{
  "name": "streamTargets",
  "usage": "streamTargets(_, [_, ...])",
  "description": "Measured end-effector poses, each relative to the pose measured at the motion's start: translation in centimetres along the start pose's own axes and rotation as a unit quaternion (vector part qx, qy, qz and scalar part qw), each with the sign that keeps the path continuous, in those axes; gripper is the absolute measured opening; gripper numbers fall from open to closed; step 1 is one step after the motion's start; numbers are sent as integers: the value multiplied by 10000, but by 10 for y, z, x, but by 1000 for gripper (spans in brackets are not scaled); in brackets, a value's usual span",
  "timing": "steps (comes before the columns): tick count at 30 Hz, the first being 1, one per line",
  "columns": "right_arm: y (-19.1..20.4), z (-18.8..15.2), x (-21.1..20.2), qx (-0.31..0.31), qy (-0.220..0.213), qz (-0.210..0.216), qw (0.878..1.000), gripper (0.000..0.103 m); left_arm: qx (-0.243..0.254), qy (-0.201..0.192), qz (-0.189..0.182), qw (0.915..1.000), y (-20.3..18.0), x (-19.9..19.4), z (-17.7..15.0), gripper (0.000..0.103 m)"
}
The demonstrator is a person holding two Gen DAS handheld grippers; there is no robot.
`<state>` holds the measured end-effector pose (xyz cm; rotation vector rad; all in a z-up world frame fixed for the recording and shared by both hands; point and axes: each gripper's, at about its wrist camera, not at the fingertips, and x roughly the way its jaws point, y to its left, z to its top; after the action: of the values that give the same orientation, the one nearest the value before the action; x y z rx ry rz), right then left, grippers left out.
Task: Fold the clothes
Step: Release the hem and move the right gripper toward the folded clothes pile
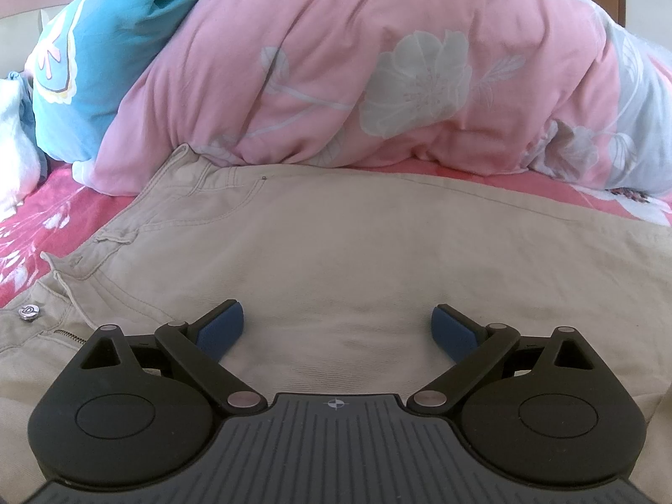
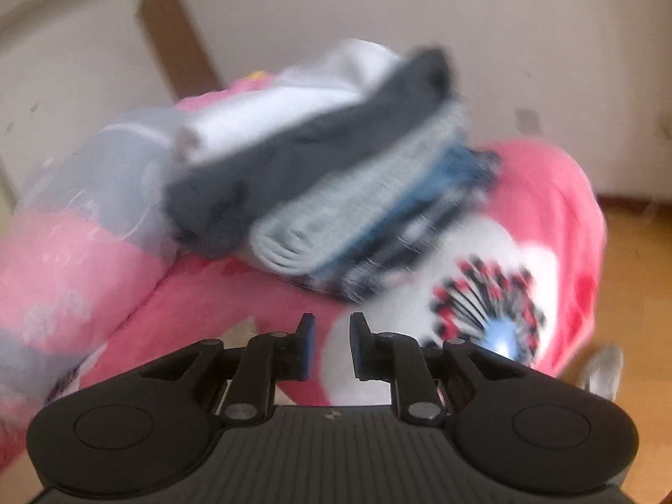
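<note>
Beige trousers (image 1: 336,235) lie spread flat on the bed, waistband, button (image 1: 28,311) and zip at the left. My left gripper (image 1: 338,327) hovers low over the cloth, wide open, nothing between its blue pads (image 1: 222,329). In the blurred right wrist view, my right gripper (image 2: 332,346) stands over the pink bed sheet (image 2: 235,294) with a narrow gap between its pads and nothing in it. Beyond it sits a stack of folded clothes (image 2: 332,193): white, dark grey, light grey and blue pieces.
A bunched pink flowered duvet (image 1: 378,67) and a blue pillow (image 1: 109,54) rise behind the trousers. Beside the folded stack lies pink and grey bedding (image 2: 84,218). The bed's edge drops to a wooden floor (image 2: 634,277) at the right; a white wall stands behind.
</note>
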<state>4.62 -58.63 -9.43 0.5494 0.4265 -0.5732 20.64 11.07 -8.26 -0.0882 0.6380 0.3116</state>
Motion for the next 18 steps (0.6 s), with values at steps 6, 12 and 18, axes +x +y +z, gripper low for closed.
streamTargets(6, [51,22,62,-1256,895,62,9880,31,-1,-4,0,10000,0,0,0,98])
streamTargets(12, [67,34,131,-1387,1773,-18,9743,40,0,-17,2,10000,0,0,-1,98])
streamTargets(18, [84,22,127,-2059,1749,18,9628,14,-6,-27,10,10000,0,0,-1,98])
